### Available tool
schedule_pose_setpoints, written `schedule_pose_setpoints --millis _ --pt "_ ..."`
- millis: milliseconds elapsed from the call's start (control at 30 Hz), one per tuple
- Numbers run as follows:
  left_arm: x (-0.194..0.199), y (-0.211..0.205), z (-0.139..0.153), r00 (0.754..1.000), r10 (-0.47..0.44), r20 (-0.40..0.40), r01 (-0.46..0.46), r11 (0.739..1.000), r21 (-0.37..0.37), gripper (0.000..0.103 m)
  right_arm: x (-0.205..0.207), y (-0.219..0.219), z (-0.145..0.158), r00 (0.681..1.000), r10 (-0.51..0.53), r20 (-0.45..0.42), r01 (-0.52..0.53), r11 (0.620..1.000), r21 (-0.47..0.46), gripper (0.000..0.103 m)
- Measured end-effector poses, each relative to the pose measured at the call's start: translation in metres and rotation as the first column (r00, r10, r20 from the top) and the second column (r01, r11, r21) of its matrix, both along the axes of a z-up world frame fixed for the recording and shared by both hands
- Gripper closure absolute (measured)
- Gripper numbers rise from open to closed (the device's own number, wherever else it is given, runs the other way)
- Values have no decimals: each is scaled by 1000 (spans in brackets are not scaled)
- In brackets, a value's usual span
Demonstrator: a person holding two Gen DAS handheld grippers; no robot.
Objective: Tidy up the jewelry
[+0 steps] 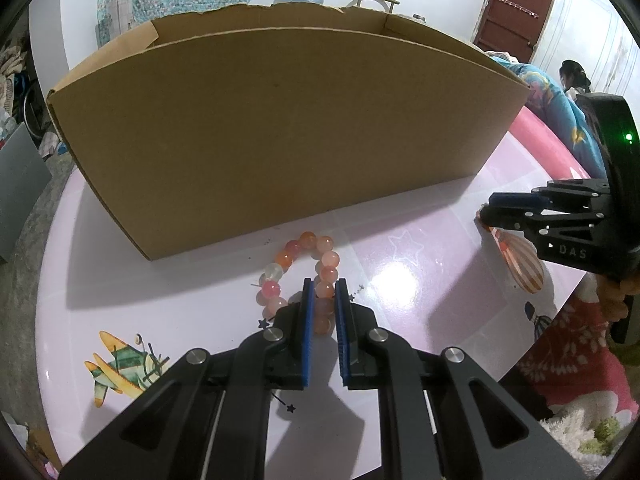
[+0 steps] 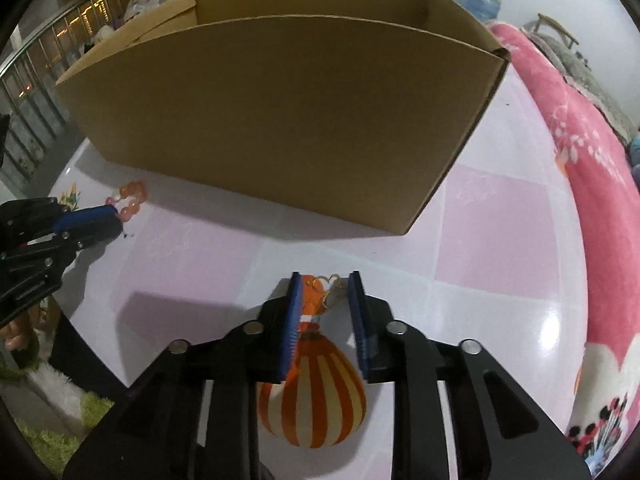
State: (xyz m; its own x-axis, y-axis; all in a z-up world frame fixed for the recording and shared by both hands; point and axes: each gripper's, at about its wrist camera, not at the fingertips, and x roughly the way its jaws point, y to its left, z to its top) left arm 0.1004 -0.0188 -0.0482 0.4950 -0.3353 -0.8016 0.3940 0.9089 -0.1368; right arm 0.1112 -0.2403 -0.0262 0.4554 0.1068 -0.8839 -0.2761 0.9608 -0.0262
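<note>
A bracelet of orange and pink beads (image 1: pixel 298 270) lies on the pink table just in front of an open cardboard box (image 1: pixel 280 128). My left gripper (image 1: pixel 324 286) is low over the bracelet, its blue pads close on either side of the near beads. The bracelet also shows in the right wrist view (image 2: pixel 132 196), with the left gripper (image 2: pixel 108 220) at it. My right gripper (image 2: pixel 325 280) is open around a small gold piece of jewelry (image 2: pixel 332 288) lying on the table. The right gripper also shows in the left wrist view (image 1: pixel 490 210).
The box (image 2: pixel 280 120) stands at the back of the table (image 2: pixel 500 240) and blocks the view beyond. Balloon (image 2: pixel 316 392) and aeroplane (image 1: pixel 124 364) pictures are printed on the tabletop. A pink blanket (image 2: pixel 580 160) lies beside the table on the right.
</note>
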Motion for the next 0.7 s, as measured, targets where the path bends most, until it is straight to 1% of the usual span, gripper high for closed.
schedule_pose_setpoints --millis 33,67,200,467,500,533,700 --pt "0 0 -1 1000 -1 0 1 1000 -1 93 0 -1 0 1000 4 -6 -4 1000 0 90" --pt "0 0 -1 1000 -1 0 1 1000 -3 93 1 1 1 1000 5 -10 -5 1000 -1 92" --pt "1 2 -1 1000 -2 0 2 1000 -7 93 4 -6 1 1000 1 -22 0 1000 25 93" --pt "1 3 -1 1000 -3 1 3 1000 -10 93 2 -15 0 1000 0 -26 2 999 49 93" --pt "1 3 -1 1000 -3 2 3 1000 -10 93 2 -17 0 1000 -2 -23 3 999 53 97" --pt "1 3 -1 1000 -4 2 4 1000 -11 93 1 -18 0 1000 -2 -29 4 998 57 103" --pt "-1 5 0 1000 -15 10 15 1000 -10 93 1 -29 1 999 -16 -28 17 998 68 103"
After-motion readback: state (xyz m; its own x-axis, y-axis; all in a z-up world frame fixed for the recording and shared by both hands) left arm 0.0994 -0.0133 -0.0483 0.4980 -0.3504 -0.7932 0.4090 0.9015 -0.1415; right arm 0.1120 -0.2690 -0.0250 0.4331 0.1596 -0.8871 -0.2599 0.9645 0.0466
